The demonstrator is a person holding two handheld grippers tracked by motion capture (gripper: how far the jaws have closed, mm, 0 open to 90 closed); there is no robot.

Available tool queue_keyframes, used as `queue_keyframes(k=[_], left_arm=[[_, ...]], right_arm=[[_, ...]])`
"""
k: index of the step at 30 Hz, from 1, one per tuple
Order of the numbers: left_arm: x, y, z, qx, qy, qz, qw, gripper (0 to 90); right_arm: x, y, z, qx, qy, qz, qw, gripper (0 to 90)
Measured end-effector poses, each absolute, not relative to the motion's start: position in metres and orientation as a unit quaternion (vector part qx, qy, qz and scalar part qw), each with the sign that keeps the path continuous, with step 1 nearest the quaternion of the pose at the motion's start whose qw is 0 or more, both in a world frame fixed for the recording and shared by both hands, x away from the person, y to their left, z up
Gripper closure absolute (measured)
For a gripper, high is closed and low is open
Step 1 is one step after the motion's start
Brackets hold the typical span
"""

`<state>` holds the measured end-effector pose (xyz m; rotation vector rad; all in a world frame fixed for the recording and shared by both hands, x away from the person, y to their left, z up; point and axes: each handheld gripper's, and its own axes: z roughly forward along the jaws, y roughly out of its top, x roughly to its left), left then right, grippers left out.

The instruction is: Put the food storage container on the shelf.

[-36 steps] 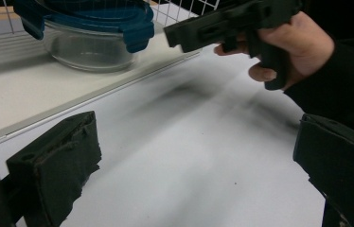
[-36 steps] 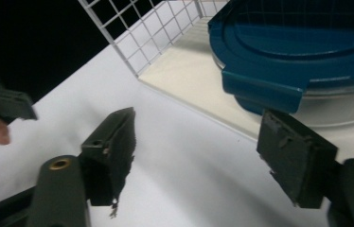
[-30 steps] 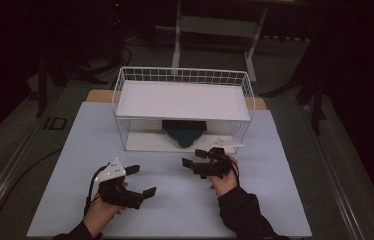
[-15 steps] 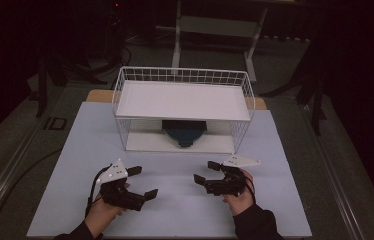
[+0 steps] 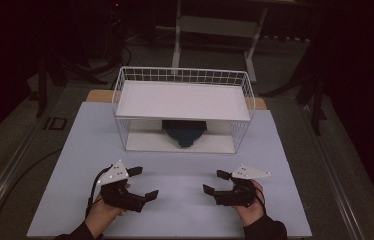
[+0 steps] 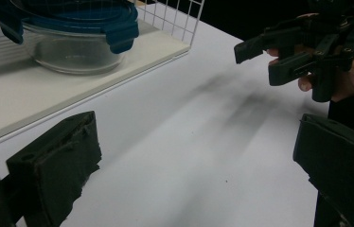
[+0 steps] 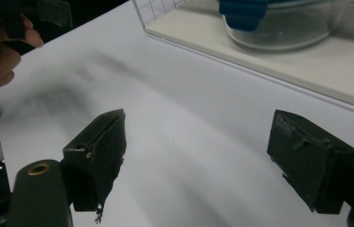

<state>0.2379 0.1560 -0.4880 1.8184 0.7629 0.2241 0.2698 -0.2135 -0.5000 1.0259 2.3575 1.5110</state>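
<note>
- L gripper (image 5: 144, 183): low over the table (image 5: 185, 210) near the front-left, jaws spread wide, nothing between them. Its own view looks past both jaws toward the container.
- Wire rack (image 5: 182, 107), mid-table at the back: white shelf on top, white base board below.
- Glass container (image 5: 184, 132) w/ blue clip lid sits on the base board under the shelf, roughly centred, upright, lid on. Well apart from both grippers.
- R gripper (image 5: 213, 181): front-right, level w/ the left one, jaws released and wide, nothing held. Its jaws have just been opening a bit more, w/ nothing between them.
- Step in hand, as I read it: both tools parked open in front of the rack, about to go in for the container.
- To do it well: come in low and level through the rack's open front, under the shelf edge; keep the jaws wide until they straddle the glass wall or a lid tab; don't catch the wire sides.
- Glass prob. heavy and slick, so grip squarely and slide it out along the board instead of lifting into the shelf.
</note>
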Motion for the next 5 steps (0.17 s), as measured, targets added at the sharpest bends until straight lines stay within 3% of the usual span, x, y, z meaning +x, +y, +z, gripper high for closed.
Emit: queue_keyframes(k=[5], left_arm=[[0.2379,0.1557,-0.4878,0.767,0.32,0.096,0.548,1.5]], right_arm=[[0.2709,-0.2156,-0.5013,0.345,0.788,0.503,0.082,20.0]])
